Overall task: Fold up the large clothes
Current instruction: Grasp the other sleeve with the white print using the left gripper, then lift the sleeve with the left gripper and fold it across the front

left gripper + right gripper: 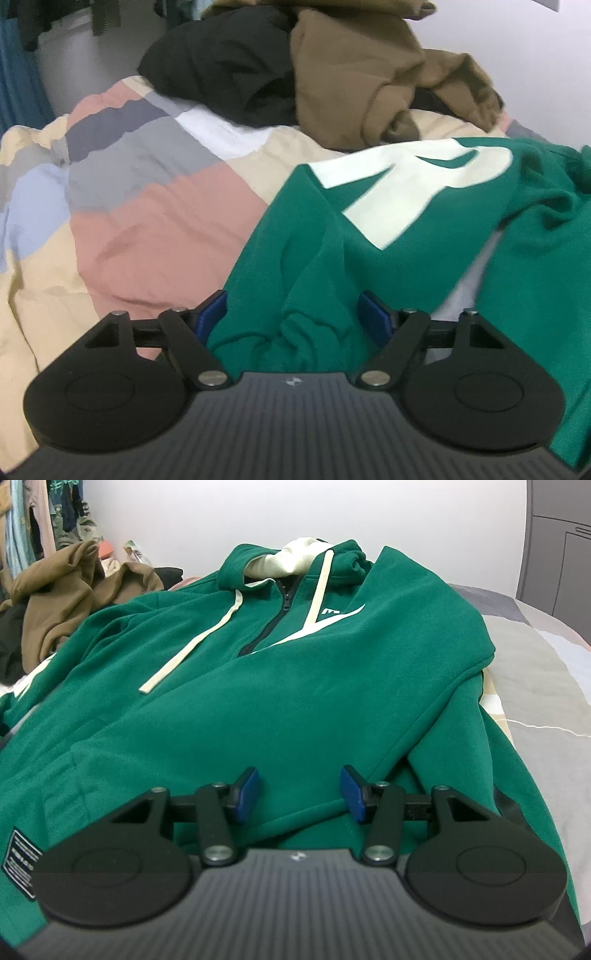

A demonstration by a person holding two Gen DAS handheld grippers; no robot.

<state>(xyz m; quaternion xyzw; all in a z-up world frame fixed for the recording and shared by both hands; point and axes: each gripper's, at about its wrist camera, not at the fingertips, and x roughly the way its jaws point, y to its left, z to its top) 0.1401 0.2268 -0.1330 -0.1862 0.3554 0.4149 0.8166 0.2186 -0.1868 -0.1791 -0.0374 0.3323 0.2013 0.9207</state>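
Jaws apart over green hoodie [258, 686] hem

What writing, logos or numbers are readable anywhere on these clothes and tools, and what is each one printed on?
"R": a large cream letter on the green hoodie's sleeve, seen at a slant in the left wrist view.
"M": start of a small white chest logo on the green hoodie; the rest is cut off by a fold.
Dark patch with white lines near the hoodie's hem: too small and blurred to read.
Small round emblem on the gripper body: no readable text.
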